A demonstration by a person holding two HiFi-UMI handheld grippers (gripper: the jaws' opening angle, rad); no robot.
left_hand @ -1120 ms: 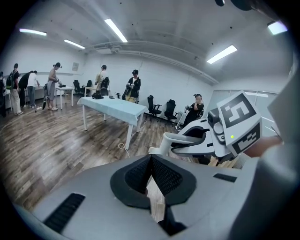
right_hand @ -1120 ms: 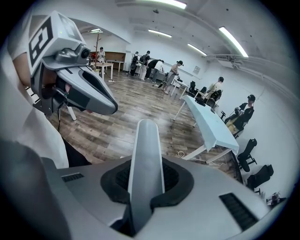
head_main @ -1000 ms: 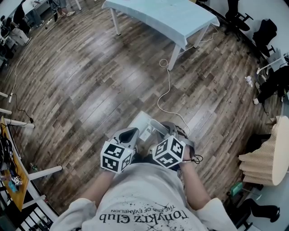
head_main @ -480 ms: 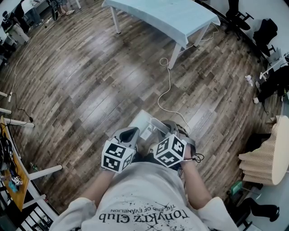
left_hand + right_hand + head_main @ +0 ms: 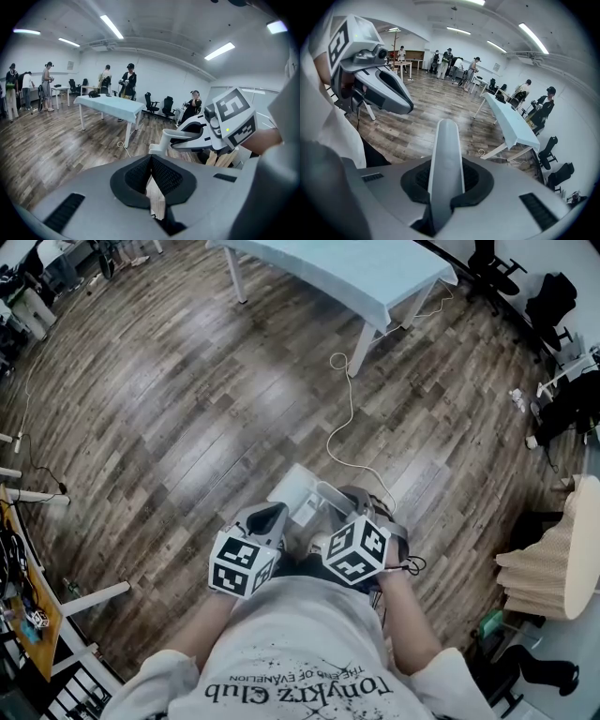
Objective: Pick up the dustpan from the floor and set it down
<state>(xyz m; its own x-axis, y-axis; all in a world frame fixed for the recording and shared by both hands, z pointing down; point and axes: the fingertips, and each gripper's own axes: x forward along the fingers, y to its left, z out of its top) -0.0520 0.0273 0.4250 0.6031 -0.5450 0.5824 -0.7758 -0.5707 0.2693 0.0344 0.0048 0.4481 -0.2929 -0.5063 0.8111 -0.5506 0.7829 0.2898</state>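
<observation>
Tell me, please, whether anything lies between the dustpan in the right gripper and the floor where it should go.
Nothing visible does. The right gripper is shut on the dustpan handle, and the wooden floor ahead shows only boards; a white cable trails from the table past the dustpan's right side.

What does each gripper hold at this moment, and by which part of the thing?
The right gripper holds the dustpan by its long handle, clamped between the jaws. The left gripper is shut and holds nothing.

- Pale short-sleeved T-shirt (image 5: 300, 638) at 6 o'clock, with black speckles and lettering.
- Left tool (image 5: 151, 164) and right tool (image 5: 446, 183): grey shells, black ribbed pads.
- Left cube (image 5: 242, 564) and right cube (image 5: 356, 549): black-and-white markers, possibly a green light.
</observation>
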